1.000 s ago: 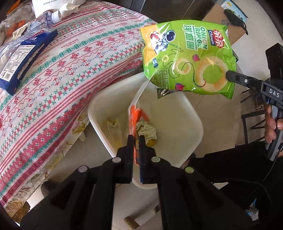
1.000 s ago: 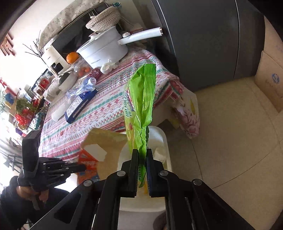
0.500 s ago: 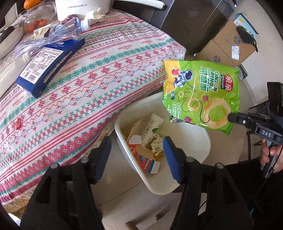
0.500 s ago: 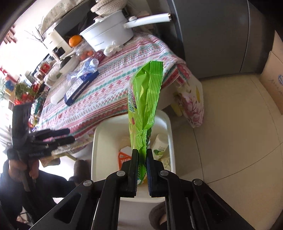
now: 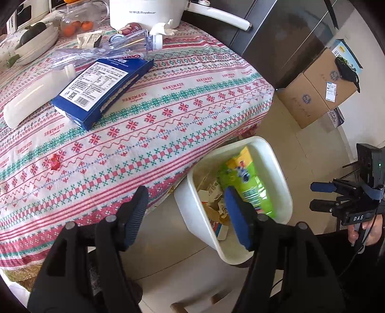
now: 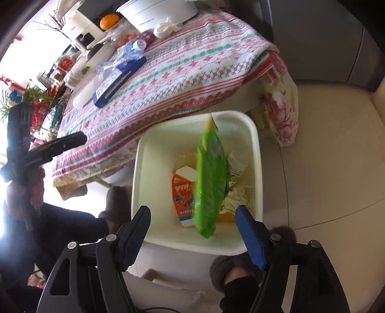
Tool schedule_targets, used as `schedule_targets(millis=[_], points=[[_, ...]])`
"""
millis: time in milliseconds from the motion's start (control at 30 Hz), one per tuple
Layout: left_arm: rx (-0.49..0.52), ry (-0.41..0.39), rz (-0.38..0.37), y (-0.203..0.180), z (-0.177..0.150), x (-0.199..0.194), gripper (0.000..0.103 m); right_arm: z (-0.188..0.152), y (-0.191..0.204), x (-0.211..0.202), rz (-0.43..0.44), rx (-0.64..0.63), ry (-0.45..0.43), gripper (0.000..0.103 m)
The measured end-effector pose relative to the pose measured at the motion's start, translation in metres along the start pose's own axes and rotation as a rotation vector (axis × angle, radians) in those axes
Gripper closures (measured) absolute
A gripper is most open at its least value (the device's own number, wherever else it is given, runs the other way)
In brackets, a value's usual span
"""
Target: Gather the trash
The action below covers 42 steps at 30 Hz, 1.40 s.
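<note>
A white trash bin (image 5: 281, 175) (image 6: 255, 134) stands on the floor beside the table. A green snack bag (image 6: 209, 183) is blurred, dropping into the bin; it also shows in the left wrist view (image 5: 247, 180) among an orange carton (image 6: 182, 195) and crumpled paper. My right gripper (image 6: 192, 228) is open and empty just above the bin's near rim. My left gripper (image 5: 185, 216) is open and empty over the table edge and the bin. On the table lie a blue packet (image 5: 103, 91) and a clear plastic bottle (image 5: 130, 45).
The table has a patterned cloth (image 5: 168, 115) with a white pot (image 5: 146, 12), a white dish (image 5: 31, 45), a white tube (image 5: 36, 96) and tissue (image 5: 163, 29). Cardboard boxes (image 5: 320, 89) stand on the floor at the right. My slippered feet (image 6: 226, 269) are by the bin.
My right gripper opened and let go of the green snack bag, which falls into the bin. My left gripper, open since half a second ago, moved back over the table edge.
</note>
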<state>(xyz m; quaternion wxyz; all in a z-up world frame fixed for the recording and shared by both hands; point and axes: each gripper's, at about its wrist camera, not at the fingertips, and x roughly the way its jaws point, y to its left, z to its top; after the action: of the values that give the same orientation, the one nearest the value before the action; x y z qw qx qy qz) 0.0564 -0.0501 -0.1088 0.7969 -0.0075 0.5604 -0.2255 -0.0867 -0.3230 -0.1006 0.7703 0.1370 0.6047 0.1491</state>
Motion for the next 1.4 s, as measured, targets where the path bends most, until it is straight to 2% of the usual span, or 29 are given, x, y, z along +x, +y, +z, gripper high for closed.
schedule_targets(millis=[233,367,567,700,833,967,1067,1167,1367,1400], points=[[-0.016,-0.009,0.015,0.01,0.003,-0.008,0.031,0.008,-0.003,-0.001,-0.002,0.04,-0.006,0.029],[-0.039,-0.025,0.033,0.022,0.005,-0.018,0.025,0.012,0.005,-0.001,-0.004,0.028,-0.009,0.028],[-0.042,-0.028,0.106,0.044,0.017,-0.025,0.019,0.026,0.014,0.003,-0.036,0.025,-0.014,0.025],[0.015,-0.033,0.204,0.058,0.033,-0.025,0.019,0.043,0.026,0.004,-0.068,0.012,-0.026,0.024],[0.109,-0.107,0.206,0.071,0.053,-0.026,0.019,0.063,0.044,0.005,-0.067,-0.007,-0.045,0.023],[0.233,-0.14,0.251,0.079,0.072,-0.014,0.012,0.08,0.064,0.012,-0.063,-0.036,-0.052,0.023],[0.264,-0.101,0.203,0.089,0.086,0.001,0.009,0.092,0.08,0.021,-0.041,-0.051,-0.042,0.023],[0.298,-0.038,0.185,0.097,0.098,0.019,0.009,0.099,0.092,0.026,-0.01,-0.064,-0.033,0.023],[0.318,0.062,0.218,0.11,0.115,0.056,0.009,0.11,0.107,0.035,-0.01,-0.093,-0.028,0.023],[0.32,0.059,0.234,0.111,0.118,0.058,0.007,0.111,0.107,0.036,-0.011,-0.091,-0.024,0.023]])
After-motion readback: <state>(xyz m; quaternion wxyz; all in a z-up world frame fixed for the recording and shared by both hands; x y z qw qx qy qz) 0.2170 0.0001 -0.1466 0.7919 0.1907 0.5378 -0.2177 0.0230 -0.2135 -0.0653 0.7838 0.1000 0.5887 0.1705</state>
